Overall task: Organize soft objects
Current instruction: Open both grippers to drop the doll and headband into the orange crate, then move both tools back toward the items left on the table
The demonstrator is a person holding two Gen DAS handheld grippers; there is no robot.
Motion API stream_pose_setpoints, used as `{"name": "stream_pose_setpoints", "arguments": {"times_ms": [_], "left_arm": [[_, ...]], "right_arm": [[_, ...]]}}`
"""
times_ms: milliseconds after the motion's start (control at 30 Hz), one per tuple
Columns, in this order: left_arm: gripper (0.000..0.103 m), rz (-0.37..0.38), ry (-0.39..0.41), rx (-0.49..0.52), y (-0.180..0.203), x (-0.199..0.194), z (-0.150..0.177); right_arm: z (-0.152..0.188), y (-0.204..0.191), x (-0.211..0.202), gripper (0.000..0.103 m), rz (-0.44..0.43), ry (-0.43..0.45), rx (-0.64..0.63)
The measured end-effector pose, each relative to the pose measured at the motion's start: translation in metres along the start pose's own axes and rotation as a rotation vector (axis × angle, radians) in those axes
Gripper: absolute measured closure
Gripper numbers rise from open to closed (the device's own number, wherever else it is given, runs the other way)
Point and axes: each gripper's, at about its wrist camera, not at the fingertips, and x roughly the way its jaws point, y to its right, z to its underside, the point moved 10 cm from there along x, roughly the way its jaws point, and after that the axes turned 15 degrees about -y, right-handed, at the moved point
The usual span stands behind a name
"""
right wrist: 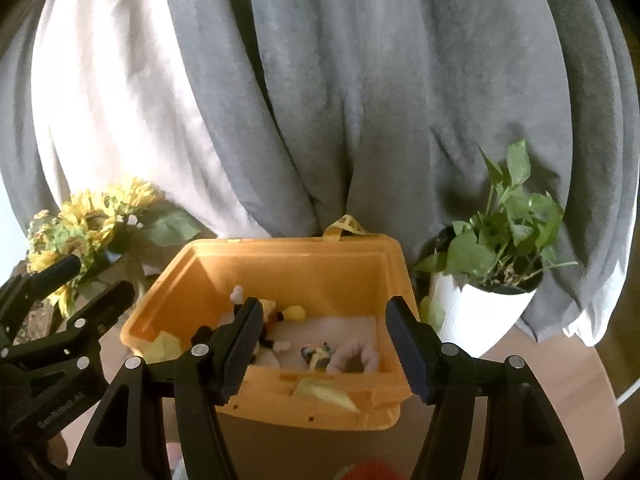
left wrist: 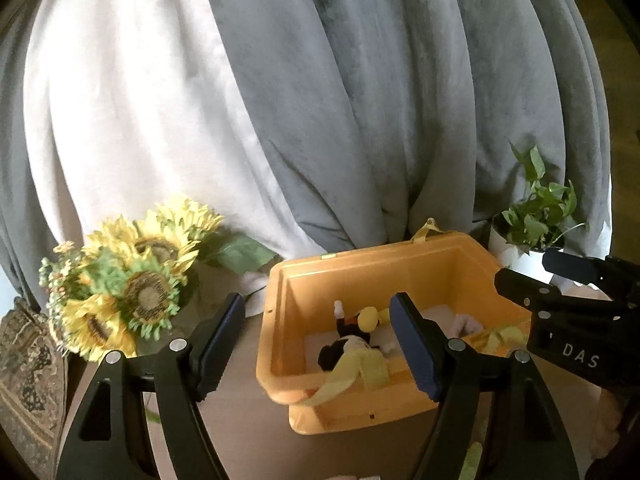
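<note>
The orange bin (right wrist: 280, 280) sits on the bench (left wrist: 240, 432) straight ahead of both my tools, and the soft things I can see are already inside it: a black-and-yellow plush toy (left wrist: 352, 344) toward the bin's left half, a pale pinkish plush (right wrist: 356, 354) toward its right, and a small multicoloured piece (right wrist: 318, 354) between them. A strip of yellow fabric (left wrist: 352, 372) drapes over the near rim.

The bin's long axis runs left to right across my view, so the near wall faces me broadside. From the right gripper (right wrist: 320, 348), the bin's interior lies directly between the spread jaws, and the pinkish plush is the closer target. The left gripper (left wrist: 320, 340) is offset: its left jaw sits outside the bin's left wall and its right jaw overlaps the interior, with the black-and-yellow plush just inside.

Both sets of jaws are released and hold nothing.

Something red and blurred (right wrist: 372, 470) shows at the bottom edge of the right view; I cannot tell what it is.

Flanking the bin are sunflowers (left wrist: 132, 280) to the left and a potted plant (right wrist: 492, 280) to the right, with grey curtains (left wrist: 360, 100) behind.
</note>
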Motion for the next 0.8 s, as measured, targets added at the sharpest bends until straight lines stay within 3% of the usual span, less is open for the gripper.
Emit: {"name": "stream_pose_setpoints", "arguments": {"times_ms": [433, 800], "left_arm": [[0.029, -0.011, -0.020, -0.027, -0.001, -0.039, 0.039], [0.029, -0.025, -0.071, -0.074, 0.001, -0.049, 0.077]], "right_arm": [[0.036, -0.003, -0.026, 0.038, -0.009, -0.007, -0.002], [0.059, 0.000, -0.042, 0.038, 0.002, 0.007, -0.019]]}}
